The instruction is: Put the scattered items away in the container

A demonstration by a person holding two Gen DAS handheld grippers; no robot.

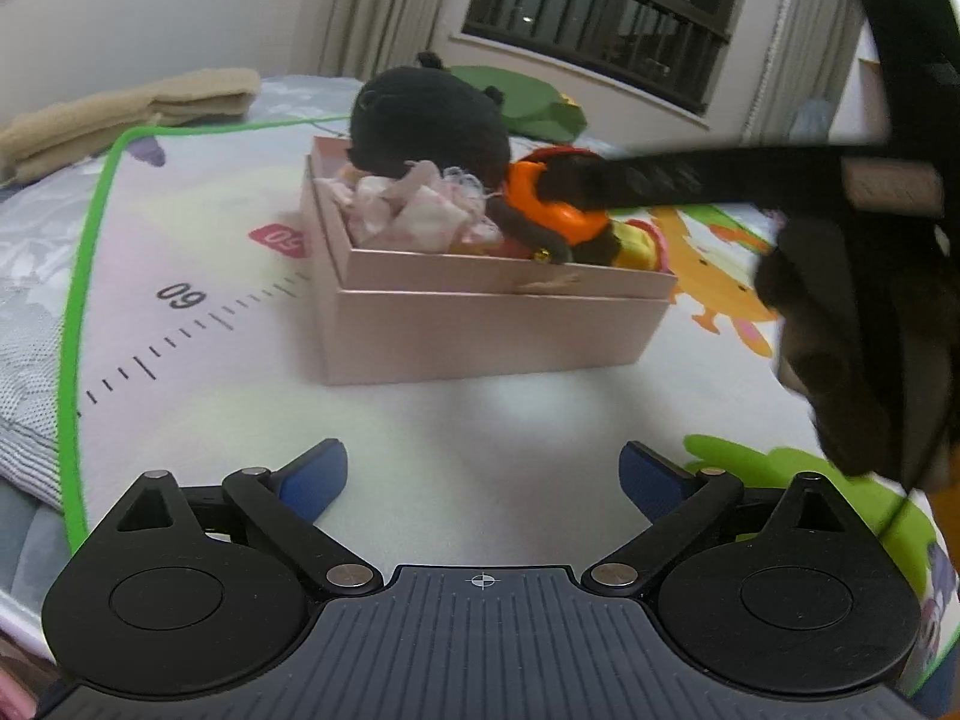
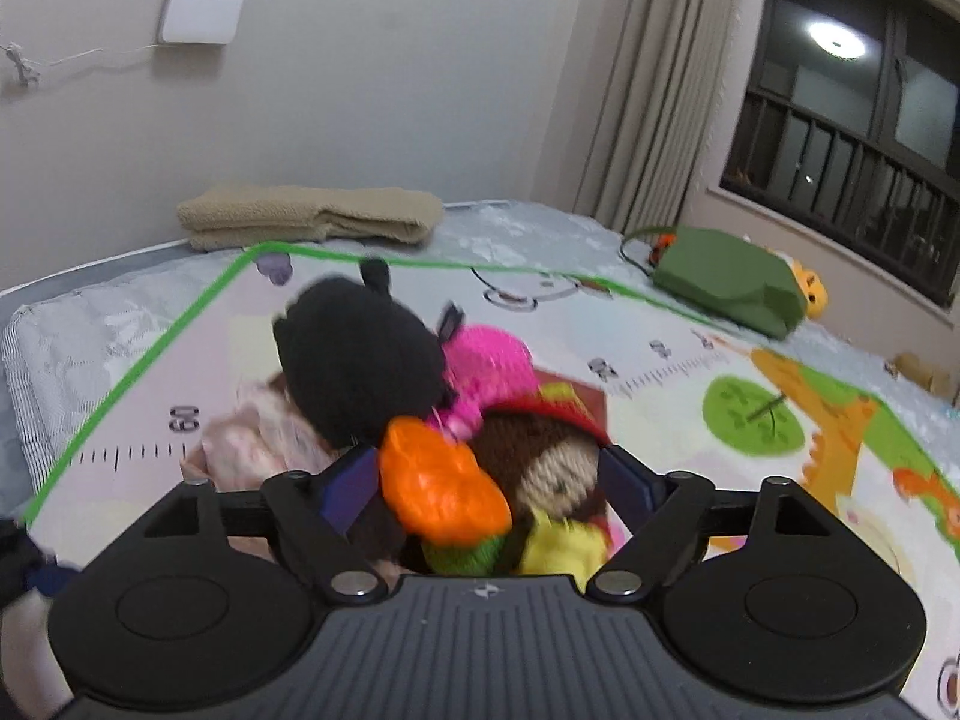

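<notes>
We see the soft, light knitted doll [image 2: 540,480] between the right gripper [image 2: 486,480] jaws, parted and unpressing; left gripper [image 1: 483,474] wide, empty; grasp its torso.

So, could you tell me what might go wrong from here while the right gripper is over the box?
1. The pink box is heaped above its rim; the black plush on top could roll off.
2. The monkey doll with its orange piece lies between the right gripper fingers, so pulling away might snag it and drag it out.
3. The doll leans over the box's right edge and may tip onto the play mat.
</notes>
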